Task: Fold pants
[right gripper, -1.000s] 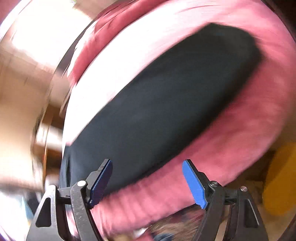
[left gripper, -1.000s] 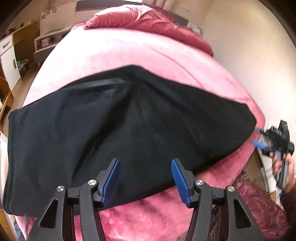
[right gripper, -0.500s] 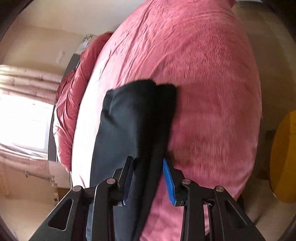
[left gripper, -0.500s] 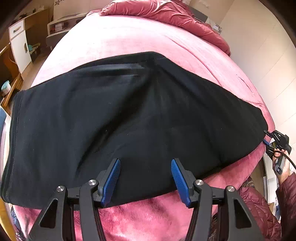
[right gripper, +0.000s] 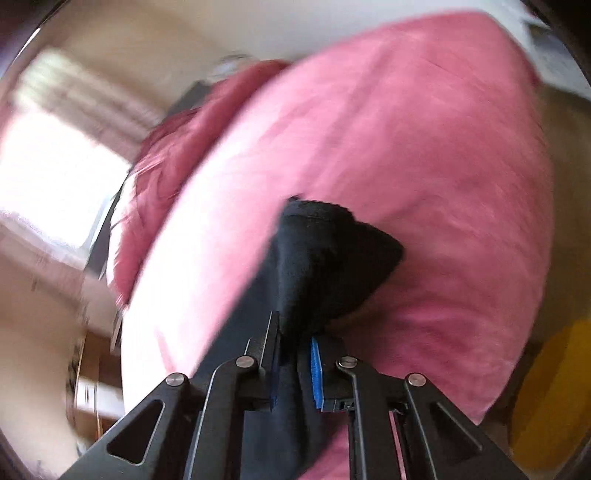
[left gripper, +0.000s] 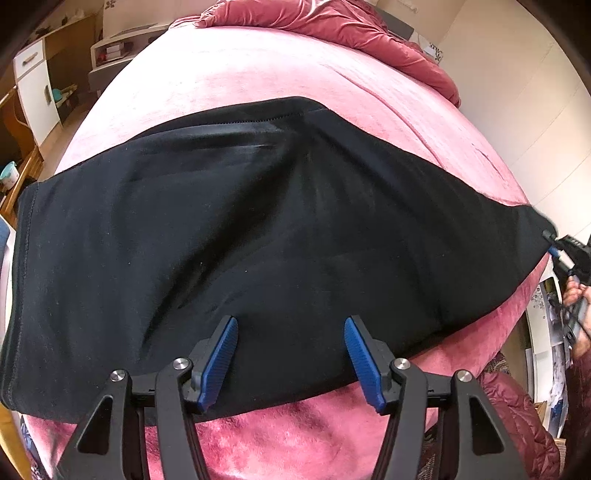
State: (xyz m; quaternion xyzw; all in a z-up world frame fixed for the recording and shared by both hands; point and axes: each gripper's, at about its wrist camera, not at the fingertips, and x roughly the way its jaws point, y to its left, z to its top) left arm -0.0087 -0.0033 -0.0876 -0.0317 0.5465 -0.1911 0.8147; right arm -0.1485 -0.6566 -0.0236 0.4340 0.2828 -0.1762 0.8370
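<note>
Pants (left gripper: 258, 229), one black pair, lie flat across the pink bed (left gripper: 277, 74), long axis running left to right. The right gripper (right gripper: 293, 363) pinches their right end. The left gripper (left gripper: 290, 354) hovers spread wide over the near edge mid-length, holding nothing.

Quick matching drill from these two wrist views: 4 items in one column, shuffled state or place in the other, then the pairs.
Items
1. left gripper
2. right gripper
3. black pants
4. crumpled red quilt

States
A. bunched at the far end of the bed
B. spread flat across the pink blanket
C. jaws apart, nothing between them
D. clamped on a corner of fabric

Pairs: 1-C, 2-D, 3-B, 4-A
</note>
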